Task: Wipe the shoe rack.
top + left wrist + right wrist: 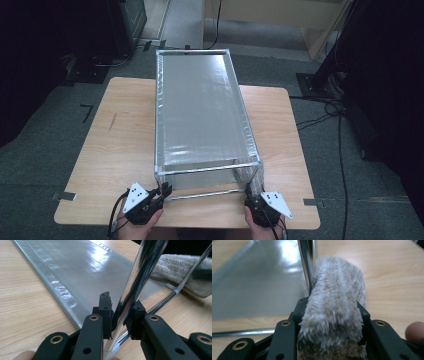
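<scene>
A tall chrome-tube rack [207, 167] with a silver fabric cover [200, 110] stands on the wooden table [120, 145]. My left gripper [167, 190] is at the rack's near left corner. In the left gripper view its jaws [122, 307] are shut on the upright chrome post [140, 277]. My right gripper [251, 200] is at the near right corner, shut on a grey fluffy cloth [334, 302]. The cloth [252, 182] lies against the right post [305, 265] and hides its lower part.
A low chrome crossbar [205, 195] joins the two near posts just above the table. Silver sheet [82, 270] covers the rack's bottom. Bare wood runs along both sides of the rack. Cables [340, 130] trail over the grey carpet to the right.
</scene>
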Motion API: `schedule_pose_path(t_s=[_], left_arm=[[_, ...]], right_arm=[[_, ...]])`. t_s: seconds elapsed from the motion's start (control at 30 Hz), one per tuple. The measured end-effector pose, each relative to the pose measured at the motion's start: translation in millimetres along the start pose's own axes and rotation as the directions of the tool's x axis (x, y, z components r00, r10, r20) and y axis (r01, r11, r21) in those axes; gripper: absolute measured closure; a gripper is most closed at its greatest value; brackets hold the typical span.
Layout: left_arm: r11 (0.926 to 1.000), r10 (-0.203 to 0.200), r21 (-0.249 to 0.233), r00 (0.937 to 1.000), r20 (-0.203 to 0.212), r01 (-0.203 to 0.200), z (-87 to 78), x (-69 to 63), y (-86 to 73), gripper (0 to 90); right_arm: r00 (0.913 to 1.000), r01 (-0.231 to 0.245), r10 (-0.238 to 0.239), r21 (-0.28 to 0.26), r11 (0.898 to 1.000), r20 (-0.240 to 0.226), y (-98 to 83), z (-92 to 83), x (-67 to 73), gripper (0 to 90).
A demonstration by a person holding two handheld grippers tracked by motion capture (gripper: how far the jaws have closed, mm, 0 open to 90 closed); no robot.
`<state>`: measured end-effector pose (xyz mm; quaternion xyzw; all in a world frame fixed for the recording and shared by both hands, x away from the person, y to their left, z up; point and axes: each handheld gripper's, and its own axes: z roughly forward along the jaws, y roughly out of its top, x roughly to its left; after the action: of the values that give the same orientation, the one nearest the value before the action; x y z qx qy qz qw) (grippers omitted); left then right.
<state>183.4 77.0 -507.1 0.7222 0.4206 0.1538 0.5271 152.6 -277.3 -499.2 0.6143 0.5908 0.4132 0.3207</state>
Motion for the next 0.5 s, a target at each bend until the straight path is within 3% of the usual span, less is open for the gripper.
schedule_pose_path(t_s=[0.27, 0.37, 0.5], left_arm=[[1.0, 0.004, 0.001, 1.0, 0.002, -0.004, -0.1, 0.4, -0.1, 77.5], [1.0, 0.002, 0.0, 1.0, 0.004, -0.002, 0.0, 0.1, -0.3, 77.5], [1.0, 0.005, -0.002, 0.9999, 0.011, -0.005, 0.7, -0.9, -0.6, 77.5]], right_arm=[[0.9997, 0.002, -0.005, -0.124, 0.992, -0.025, 32.4, -30.3, -3.0, 58.6], [0.9992, -0.004, -0.003, -0.188, 0.982, -0.04, 49.6, -45.2, -7.1, 59.2], [0.9982, 0.002, -0.019, -0.286, 0.958, -0.057, 73.9, -66.2, -7.2, 59.8]])
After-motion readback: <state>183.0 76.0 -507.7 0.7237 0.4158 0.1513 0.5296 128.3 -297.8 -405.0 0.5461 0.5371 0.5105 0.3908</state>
